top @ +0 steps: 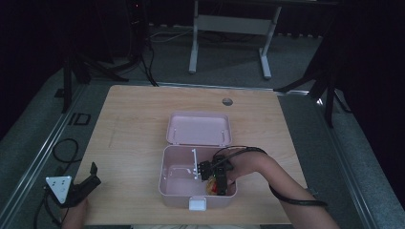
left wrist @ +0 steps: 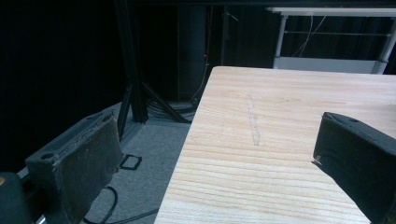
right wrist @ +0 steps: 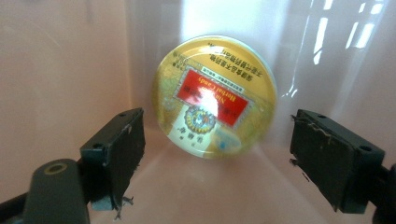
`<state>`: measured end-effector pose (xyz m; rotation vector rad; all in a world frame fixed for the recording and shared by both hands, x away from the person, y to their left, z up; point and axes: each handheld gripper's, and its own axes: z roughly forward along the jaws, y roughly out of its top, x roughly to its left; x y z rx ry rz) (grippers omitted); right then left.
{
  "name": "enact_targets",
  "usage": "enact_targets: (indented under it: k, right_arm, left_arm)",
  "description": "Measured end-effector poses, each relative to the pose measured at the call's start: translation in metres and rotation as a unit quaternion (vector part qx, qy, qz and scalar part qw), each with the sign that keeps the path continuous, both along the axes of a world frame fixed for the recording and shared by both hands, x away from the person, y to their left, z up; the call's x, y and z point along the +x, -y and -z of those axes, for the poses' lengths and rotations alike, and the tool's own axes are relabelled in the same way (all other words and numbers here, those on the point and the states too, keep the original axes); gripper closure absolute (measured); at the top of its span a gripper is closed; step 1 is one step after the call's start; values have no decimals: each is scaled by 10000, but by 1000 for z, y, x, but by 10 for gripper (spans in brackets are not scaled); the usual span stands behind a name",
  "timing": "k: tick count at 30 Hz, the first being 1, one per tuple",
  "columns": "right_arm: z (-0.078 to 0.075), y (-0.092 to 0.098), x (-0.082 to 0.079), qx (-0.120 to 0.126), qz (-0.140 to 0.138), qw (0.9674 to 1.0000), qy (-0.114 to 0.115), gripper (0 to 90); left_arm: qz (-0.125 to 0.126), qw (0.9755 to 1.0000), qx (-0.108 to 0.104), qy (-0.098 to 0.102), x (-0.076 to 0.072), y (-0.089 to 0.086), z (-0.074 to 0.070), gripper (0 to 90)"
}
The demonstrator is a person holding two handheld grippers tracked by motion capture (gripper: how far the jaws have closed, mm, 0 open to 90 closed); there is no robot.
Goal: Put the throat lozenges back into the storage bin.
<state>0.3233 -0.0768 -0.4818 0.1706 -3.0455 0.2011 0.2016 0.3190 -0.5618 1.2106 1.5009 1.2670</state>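
My right gripper [right wrist: 217, 158], jaws apart, faces the tin [right wrist: 215, 95] in the box's [top: 165, 186] corner; I should center, then squeeze.

My left gripper [top: 81, 188] idles, jaws apart, at the table's [top: 133, 119] near-left corner.

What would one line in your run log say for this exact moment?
right gripper: open, inside pink box, jaws either side of round yellow tin | left gripper: open, idle over table edge | box lid: open
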Motion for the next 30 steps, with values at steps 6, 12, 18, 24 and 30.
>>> enact_targets:
  k: [6,12,18,24,30]
  right_arm:
    - [-15,4,2,284,36,9995,160,163]
    - [-59,23,0,1073,105,9936,334,130]
    - [-85,50,2,1487,306,9865,610,129]
    - [-95,76,8,1693,612,9810,726,128]
    - [-89,107,16,1781,897,9766,802,129]
  left_arm:
    - [1,10000,-6,0,0,0,0,12]
    - [-1,10000,6,-3,0,0,0,12]
    - [-5,10000,-7,11,0,0,0,12]
    - [-4,10000,11,-3,0,0,0,12]
    - [-7,10000,26,-11,0,1,0,12]
